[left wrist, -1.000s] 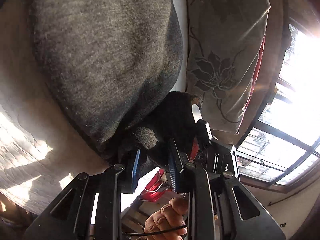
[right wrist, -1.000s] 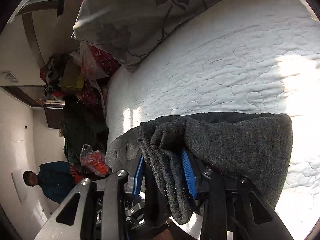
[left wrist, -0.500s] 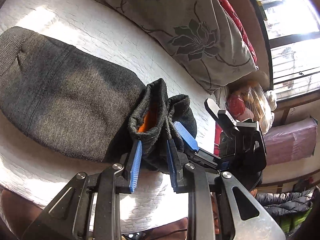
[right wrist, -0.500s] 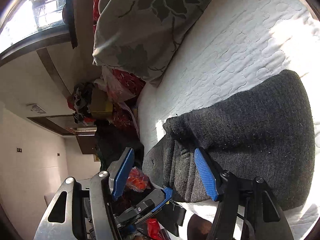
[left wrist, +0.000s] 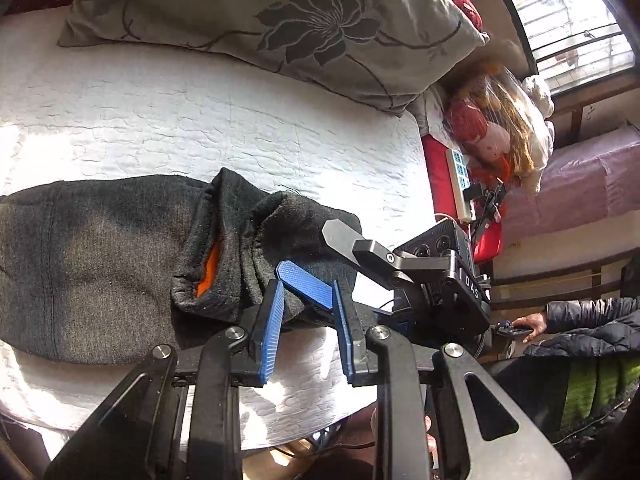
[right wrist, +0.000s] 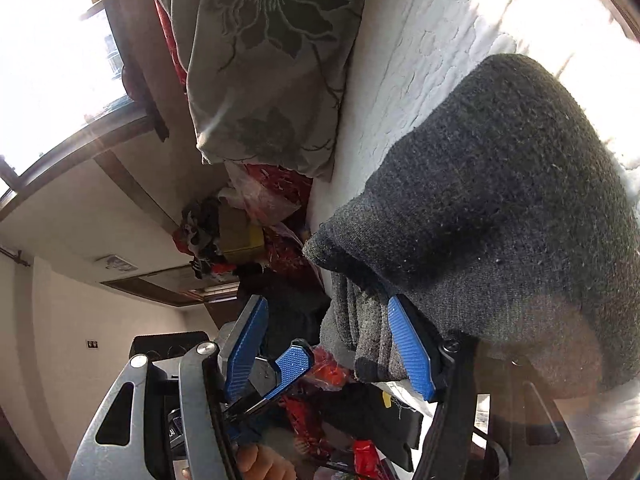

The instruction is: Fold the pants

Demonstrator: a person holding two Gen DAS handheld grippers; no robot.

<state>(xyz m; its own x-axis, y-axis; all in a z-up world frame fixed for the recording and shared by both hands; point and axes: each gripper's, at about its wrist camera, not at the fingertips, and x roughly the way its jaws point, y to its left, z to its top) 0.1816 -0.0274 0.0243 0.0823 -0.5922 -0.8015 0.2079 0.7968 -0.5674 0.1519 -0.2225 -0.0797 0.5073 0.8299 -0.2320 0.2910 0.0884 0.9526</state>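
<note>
The dark grey pants lie folded on the white quilt, with an orange lining showing at the bunched end. My left gripper is shut narrowly on a lobe of that bunched end, at the pants' right end near the bed edge. In the right wrist view the pants fill the right side. My right gripper stands open, with the stacked fold edges between its jaws beside the right pad. One blue left-gripper pad shows between the right gripper's pads. The right gripper's fingers straddle the same end.
A grey floral pillow lies along the far side of the bed. Past the bed's right edge are a power strip, plastic bags and a person's dark sleeve. A window is at the upper right.
The folded pants went from draped over both grippers to lying flat on the quilt. The right gripper's jaws opened off the fold. The left gripper rose and rolled.
</note>
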